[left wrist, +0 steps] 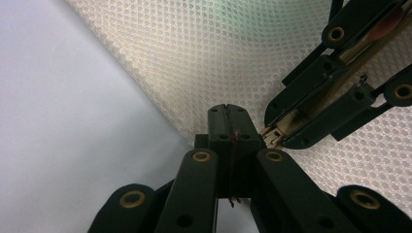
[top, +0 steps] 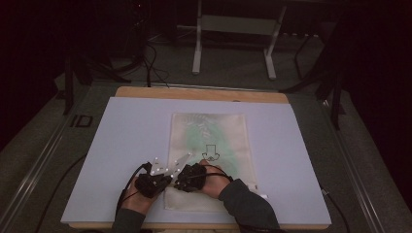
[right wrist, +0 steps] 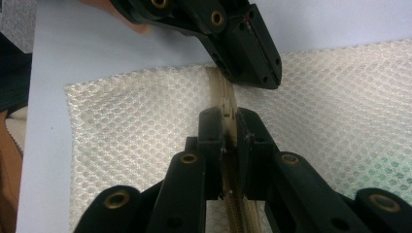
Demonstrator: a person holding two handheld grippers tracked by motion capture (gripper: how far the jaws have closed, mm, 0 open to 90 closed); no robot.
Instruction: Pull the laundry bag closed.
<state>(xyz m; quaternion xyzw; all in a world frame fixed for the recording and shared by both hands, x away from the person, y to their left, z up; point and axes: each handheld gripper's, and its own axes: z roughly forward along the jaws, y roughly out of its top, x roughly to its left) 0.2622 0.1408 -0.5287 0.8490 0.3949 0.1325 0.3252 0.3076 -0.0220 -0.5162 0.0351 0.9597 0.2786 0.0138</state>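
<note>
Left tongs (left wrist: 227,112) pinch the mesh laundry bag's (right wrist: 350,116) edge; right tongs (right wrist: 227,116) clamp its zipper pull (right wrist: 226,108) on the tabletop (top: 126,145).

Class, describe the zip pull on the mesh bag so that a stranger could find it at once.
On the pale board lies a white mesh bag. Along its near edge runs a beige zip, where both grippers meet. The zip pull is the small beige tab between the right gripper jaws, smooth, unlike the netting.
</note>
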